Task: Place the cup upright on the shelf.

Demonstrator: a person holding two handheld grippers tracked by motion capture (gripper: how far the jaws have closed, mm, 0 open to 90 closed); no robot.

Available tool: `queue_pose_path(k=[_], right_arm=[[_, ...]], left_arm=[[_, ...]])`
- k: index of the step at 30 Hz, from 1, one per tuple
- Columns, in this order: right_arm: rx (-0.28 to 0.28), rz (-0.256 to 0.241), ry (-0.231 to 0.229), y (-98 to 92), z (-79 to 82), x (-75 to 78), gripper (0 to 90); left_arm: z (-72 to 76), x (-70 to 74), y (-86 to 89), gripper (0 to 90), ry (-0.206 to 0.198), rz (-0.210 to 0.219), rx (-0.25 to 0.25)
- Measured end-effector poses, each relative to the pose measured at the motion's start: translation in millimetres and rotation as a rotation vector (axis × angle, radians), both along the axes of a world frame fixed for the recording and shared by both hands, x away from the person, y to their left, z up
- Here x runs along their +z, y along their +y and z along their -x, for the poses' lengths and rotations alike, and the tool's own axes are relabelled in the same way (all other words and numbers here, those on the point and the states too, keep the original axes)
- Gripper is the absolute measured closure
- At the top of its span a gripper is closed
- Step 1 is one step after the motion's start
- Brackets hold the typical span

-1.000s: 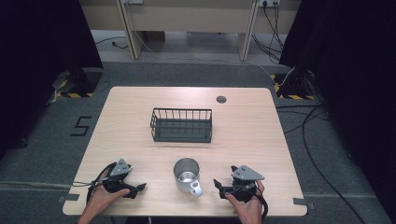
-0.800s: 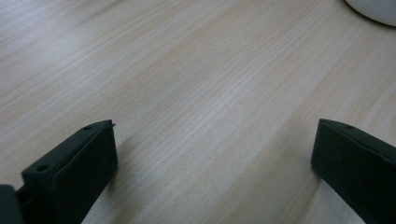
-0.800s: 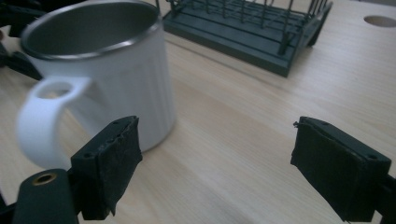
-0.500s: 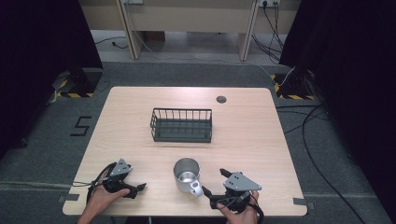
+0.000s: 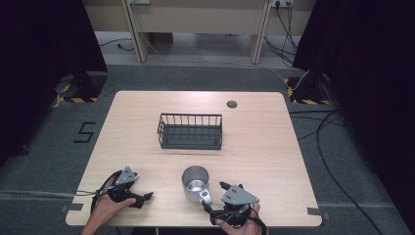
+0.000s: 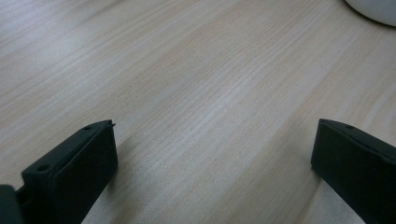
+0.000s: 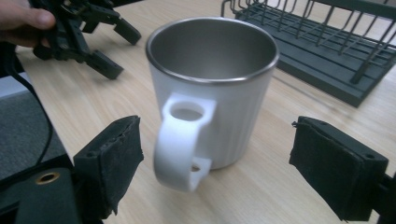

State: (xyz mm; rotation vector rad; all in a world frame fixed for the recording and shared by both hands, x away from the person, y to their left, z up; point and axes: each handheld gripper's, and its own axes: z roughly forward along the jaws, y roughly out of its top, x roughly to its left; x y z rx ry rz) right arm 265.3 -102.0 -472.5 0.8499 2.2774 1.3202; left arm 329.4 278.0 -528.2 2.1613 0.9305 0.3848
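On grey floor left of the pale wood table [image 5: 147, 112], a painted "5" [image 5: 84, 132]; near its front edge, mug [image 5: 195, 183] between gaping right tool [image 5: 213, 199]; left tool [image 5: 145, 198] released too.

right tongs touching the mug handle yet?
Apart. The right gripper view shows the right tongs open, table visible between each jaw and the mug handle.

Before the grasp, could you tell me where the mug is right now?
In the high view the mug stands upright near the table's front edge, between the grippers, in front of the wire basket, its handle toward the open right gripper.
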Motion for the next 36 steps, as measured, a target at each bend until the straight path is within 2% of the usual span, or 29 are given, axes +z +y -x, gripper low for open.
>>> queue_pose_path(k=[10,15,19,28,33,36], right_arm=[[-0.060,0.003,-0.008,-17.8,-10.8,-1.5,17.2],[-0.074,-0.011,-0.006,-25.9,-17.7,-2.6,17.3],[-0.092,0.002,-0.010,-29.4,-22.7,-3.7,17.1],[-0.117,-0.003,-0.004,-37.2,-34.8,-5.6,16.9],[-0.122,-0.001,-0.003,-38.8,-35.7,-5.5,17.1],[-0.091,-0.034,-0.014,-36.0,-33.5,-1.0,16.0]], left_arm=[[0.0,0.1,0.2,0.0,0.000,-0.003,-0.001],[0.0,0.1,0.1,0.0,0.001,-0.002,0.000],[0.0,0.1,0.1,0.0,0.001,-0.002,-0.001],[0.0,0.1,0.1,0.0,0.001,-0.002,-0.001],[0.0,0.1,0.1,0.0,0.001,-0.001,0.000],[0.0,0.1,0.1,0.0,0.001,-0.001,0.000]])
